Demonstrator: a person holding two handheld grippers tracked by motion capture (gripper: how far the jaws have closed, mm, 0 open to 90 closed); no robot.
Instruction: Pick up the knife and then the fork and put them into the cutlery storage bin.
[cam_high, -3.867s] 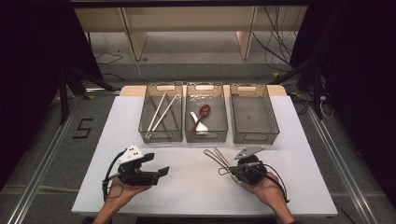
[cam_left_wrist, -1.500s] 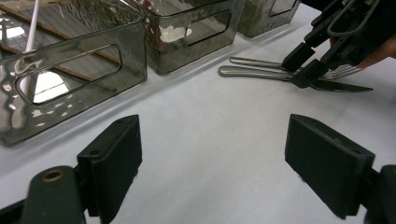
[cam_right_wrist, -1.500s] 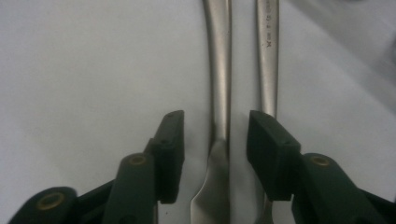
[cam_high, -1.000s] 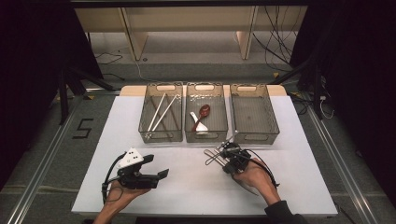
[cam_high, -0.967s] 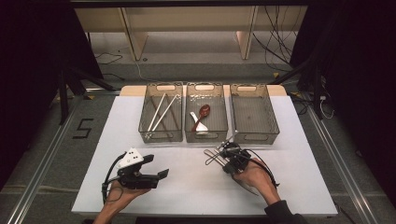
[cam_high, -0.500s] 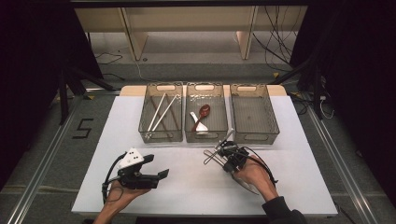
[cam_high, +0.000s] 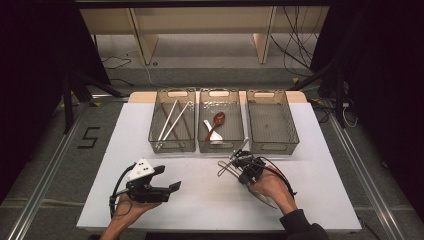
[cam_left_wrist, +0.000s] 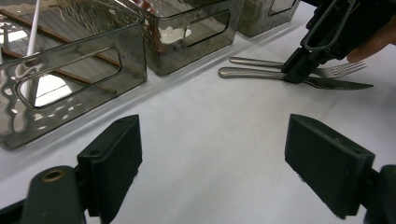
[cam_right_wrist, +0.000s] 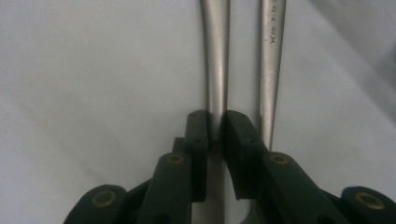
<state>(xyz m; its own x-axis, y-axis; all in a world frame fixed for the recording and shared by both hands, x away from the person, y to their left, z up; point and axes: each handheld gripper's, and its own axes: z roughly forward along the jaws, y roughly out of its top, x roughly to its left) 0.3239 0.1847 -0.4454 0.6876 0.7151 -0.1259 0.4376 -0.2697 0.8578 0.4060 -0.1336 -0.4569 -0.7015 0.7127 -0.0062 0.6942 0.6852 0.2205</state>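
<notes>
Knife (cam_left_wrist: 261, 73) pinched in right gripper (cam_right_wrist: 215, 130) (fork (cam_left_wrist: 336, 70) alongside); left gripper (cam_left_wrist: 212, 172) gapes

Three bins (cam_high: 220, 145) wall off bare table (cam_high: 200, 200) beyond.

**Three bins along the far edge of the table**

Three clear bins are lined up on the white table (cam_high: 200, 200). White and brown chopsticks (cam_high: 172, 120) are held in the left bin (cam_high: 171, 146). A red spoon (cam_high: 217, 120) and a white spoon (cam_high: 212, 134) are laid in the middle bin (cam_high: 220, 146). The right bin (cam_high: 272, 145) is set beside it. A "5" (cam_high: 89, 137) is marked on the floor.
</notes>
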